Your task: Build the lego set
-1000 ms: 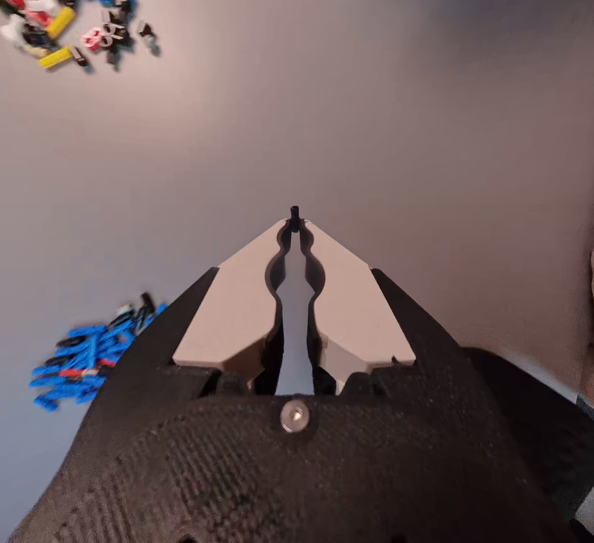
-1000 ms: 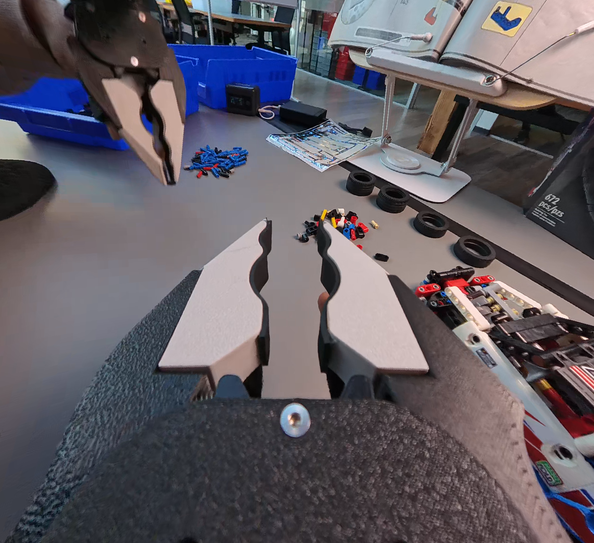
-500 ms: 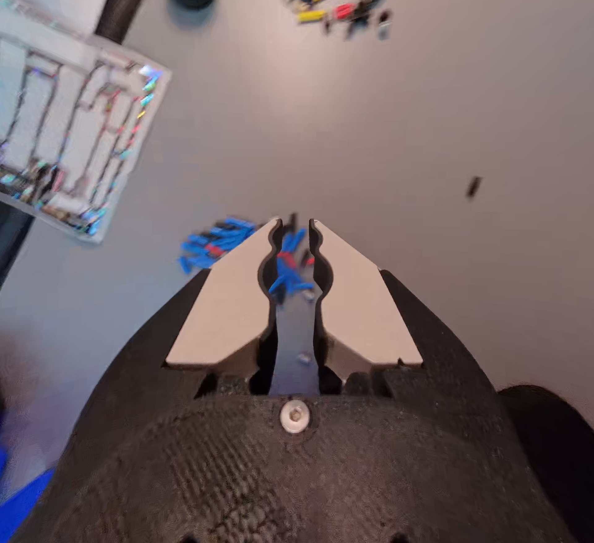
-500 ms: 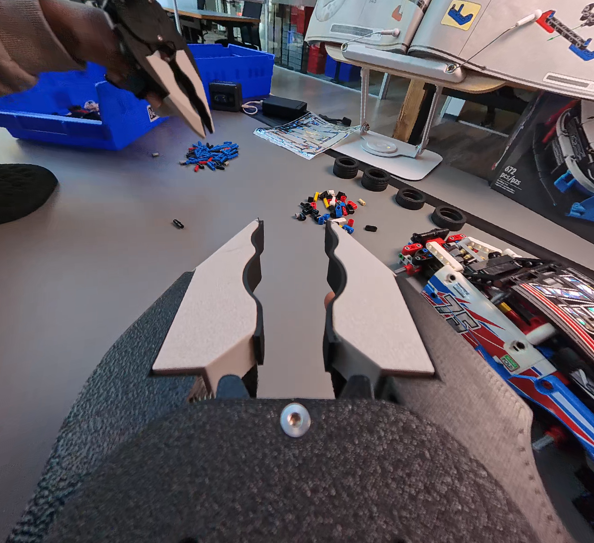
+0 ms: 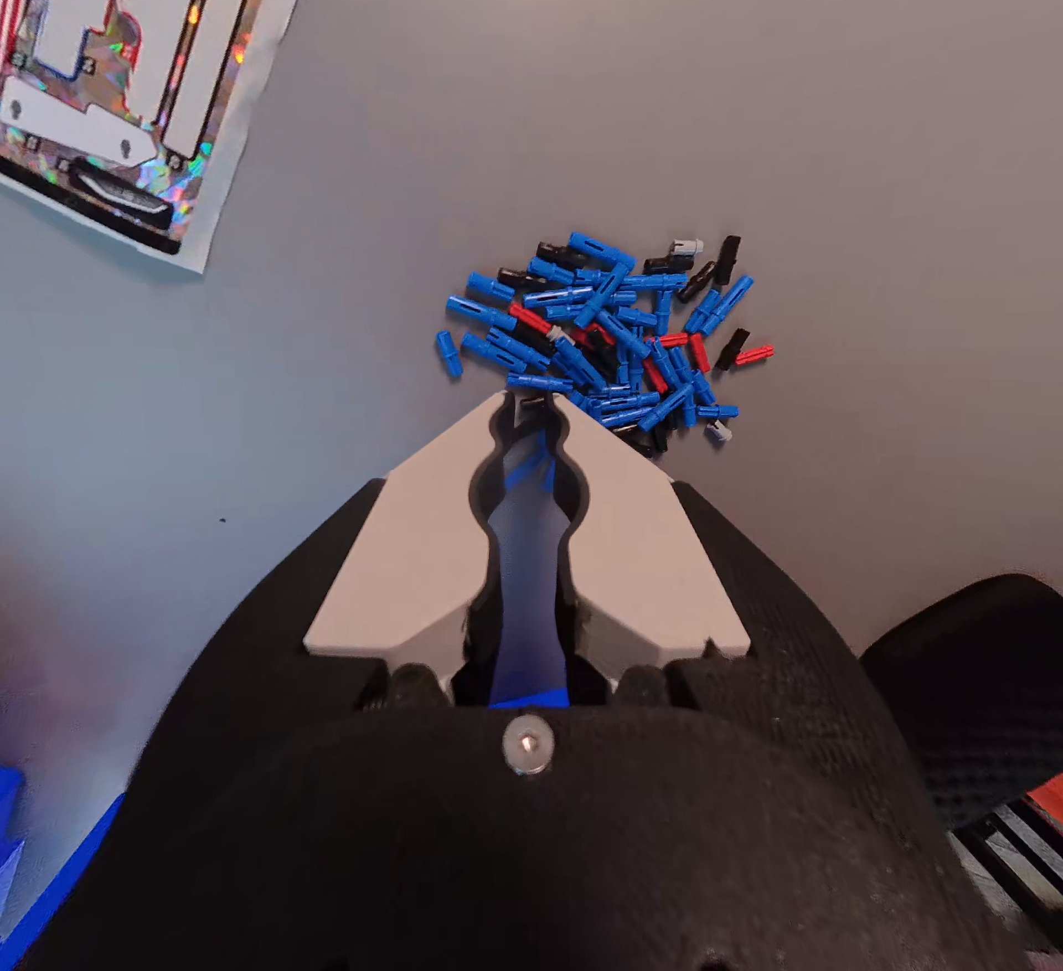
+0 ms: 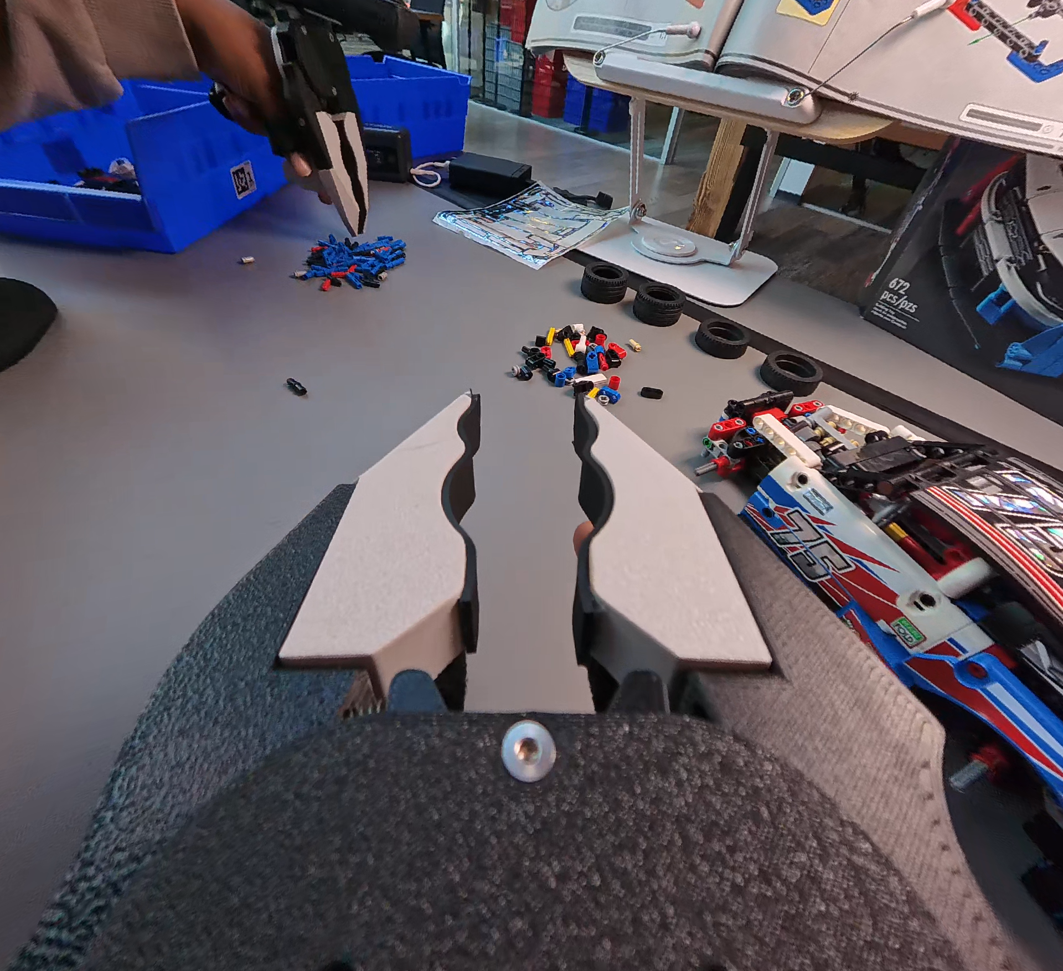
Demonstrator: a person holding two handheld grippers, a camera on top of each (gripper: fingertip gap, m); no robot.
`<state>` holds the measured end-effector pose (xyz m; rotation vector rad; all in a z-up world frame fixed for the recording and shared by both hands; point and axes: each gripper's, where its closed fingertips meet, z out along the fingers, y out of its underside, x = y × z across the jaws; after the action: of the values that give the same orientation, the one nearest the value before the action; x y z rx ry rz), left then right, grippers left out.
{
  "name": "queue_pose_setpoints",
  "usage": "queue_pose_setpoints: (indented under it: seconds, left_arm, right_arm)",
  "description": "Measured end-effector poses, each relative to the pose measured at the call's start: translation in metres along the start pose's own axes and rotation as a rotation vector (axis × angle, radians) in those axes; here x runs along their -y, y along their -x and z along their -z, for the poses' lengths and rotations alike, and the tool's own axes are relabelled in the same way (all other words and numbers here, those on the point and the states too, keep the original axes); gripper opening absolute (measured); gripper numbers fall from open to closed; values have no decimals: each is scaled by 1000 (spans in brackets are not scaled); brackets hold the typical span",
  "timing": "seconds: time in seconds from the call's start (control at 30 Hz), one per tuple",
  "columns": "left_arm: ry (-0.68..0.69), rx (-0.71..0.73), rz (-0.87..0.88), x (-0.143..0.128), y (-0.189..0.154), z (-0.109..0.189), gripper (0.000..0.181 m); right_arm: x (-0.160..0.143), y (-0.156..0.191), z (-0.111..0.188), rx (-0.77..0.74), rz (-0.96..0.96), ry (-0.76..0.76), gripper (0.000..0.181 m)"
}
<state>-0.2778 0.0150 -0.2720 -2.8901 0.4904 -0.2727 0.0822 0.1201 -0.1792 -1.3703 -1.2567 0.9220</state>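
Left gripper tips at near edge of pin pile, jaws nearly together around small black pin; firm clamp unclear. Right gripper spread wide, empty, part-built car just right of it. Pin-fetch step, likely. Next: lift cleanly, carry carward.

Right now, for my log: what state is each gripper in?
Left gripper: narrow gap, at the pins; grip cannot be told.
Right gripper: open, empty.
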Motion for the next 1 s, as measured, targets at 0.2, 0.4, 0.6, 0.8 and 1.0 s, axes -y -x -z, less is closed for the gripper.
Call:
queue_pose_setpoints:
  seconds: [0.2, 0.4, 0.6, 0.8, 1.0]
  left_arm:
    - [25, -12, -69, 1, -7, -7, 19]
    - [11, 36, -55, 2, 6, -8, 5]
    - [-19, 43, -16, 3, 11, -3, 9]
    - [-23, 48, 38, 5, 11, -9, 8]
    - [29, 160, 6, -3, 24, -3, 5]
  right_arm:
    - [-3, 0, -1, -2, 2, 7, 30]
    - [-4, -2, 0, -7, 1, 9, 29]
    - [-6, -3, -1, -7, -5, 13, 28]
    - [-8, -3, -2, -6, -5, 22, 28]
    - [-8, -4, -1, -10, -7, 21, 28]
